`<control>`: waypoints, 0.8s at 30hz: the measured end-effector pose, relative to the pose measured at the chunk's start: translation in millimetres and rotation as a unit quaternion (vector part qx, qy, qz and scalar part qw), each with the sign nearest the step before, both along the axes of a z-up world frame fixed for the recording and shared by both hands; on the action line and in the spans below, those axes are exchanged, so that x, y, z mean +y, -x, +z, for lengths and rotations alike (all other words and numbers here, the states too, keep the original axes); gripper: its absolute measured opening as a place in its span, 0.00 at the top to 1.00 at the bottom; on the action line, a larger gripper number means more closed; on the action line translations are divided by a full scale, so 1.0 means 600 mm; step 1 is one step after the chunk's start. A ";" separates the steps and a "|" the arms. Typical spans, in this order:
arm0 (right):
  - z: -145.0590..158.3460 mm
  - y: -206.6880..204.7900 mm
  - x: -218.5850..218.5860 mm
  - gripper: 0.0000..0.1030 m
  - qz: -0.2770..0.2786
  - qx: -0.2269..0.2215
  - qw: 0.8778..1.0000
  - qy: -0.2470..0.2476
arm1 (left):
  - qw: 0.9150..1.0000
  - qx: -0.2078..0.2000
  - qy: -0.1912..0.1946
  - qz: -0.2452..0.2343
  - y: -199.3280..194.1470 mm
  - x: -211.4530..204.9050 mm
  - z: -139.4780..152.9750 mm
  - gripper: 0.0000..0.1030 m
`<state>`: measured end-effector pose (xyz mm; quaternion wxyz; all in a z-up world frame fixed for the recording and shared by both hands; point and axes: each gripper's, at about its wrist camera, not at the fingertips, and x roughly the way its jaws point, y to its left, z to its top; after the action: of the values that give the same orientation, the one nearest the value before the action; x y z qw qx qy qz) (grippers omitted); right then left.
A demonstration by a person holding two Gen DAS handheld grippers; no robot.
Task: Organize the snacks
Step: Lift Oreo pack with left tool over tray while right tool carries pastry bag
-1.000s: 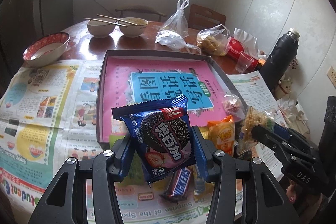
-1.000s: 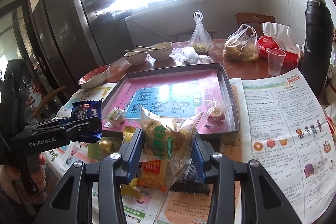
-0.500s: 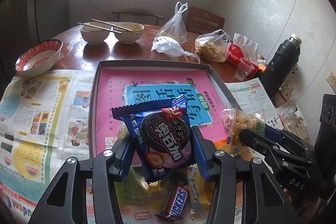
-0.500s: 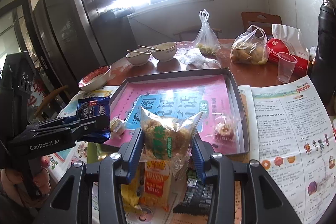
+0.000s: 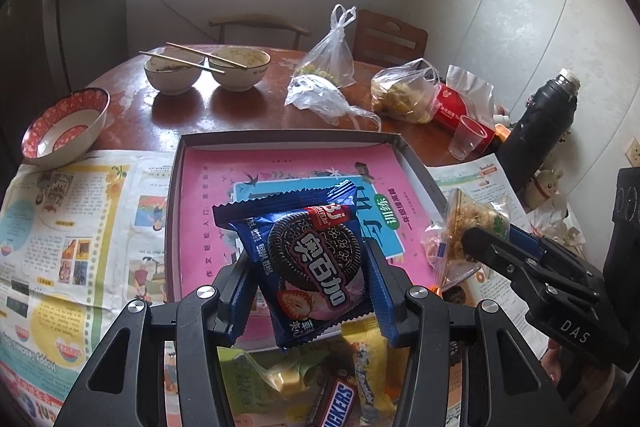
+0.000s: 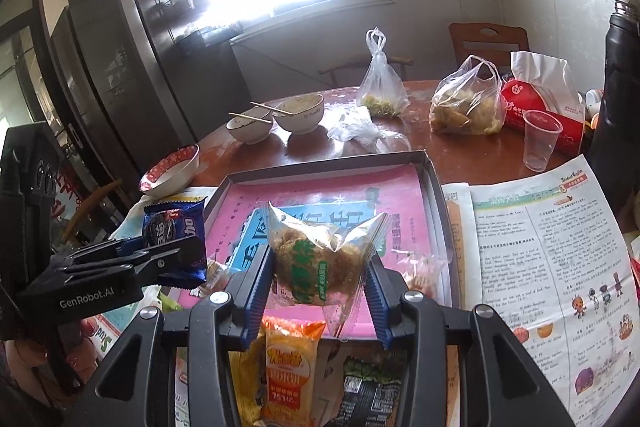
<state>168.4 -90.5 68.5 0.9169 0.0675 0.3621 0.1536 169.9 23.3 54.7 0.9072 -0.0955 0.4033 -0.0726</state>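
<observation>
Over the tray (image 5: 416, 163), the left gripper (image 5: 310, 289) pinches a cookie packet (image 5: 308, 267) while the right gripper (image 6: 318, 281) clamps a clear snack bag (image 6: 320, 259).

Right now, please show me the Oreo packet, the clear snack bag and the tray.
Oreo packet (image 5: 316, 259), left wrist view, printed cookie.
Clear snack bag (image 6: 320, 263), right wrist view, green label.
Tray (image 6: 434, 187), right wrist view, right wall.

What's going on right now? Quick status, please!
Left gripper shut on cookie pack. Right gripper shut on clear snack bag. Both over tray, nothing blocking.
</observation>
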 end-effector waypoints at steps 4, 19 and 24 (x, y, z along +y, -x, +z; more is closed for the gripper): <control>-0.007 -0.019 0.003 0.57 0.002 0.008 1.000 0.001 | 1.000 0.010 -0.001 -0.004 -0.015 -0.004 -0.007 0.49; -0.047 -0.071 -0.001 0.57 0.008 0.048 0.999 0.012 | 0.999 0.039 -0.008 -0.012 -0.055 -0.022 -0.044 0.49; -0.060 -0.078 0.001 0.57 0.011 0.061 0.998 0.014 | 0.998 0.054 -0.014 -0.021 -0.061 -0.031 -0.062 0.49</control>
<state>215.2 -90.0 32.4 0.8923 0.0602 0.4200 0.1544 206.7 4.6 17.8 0.8834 -0.0782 0.4548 -0.0813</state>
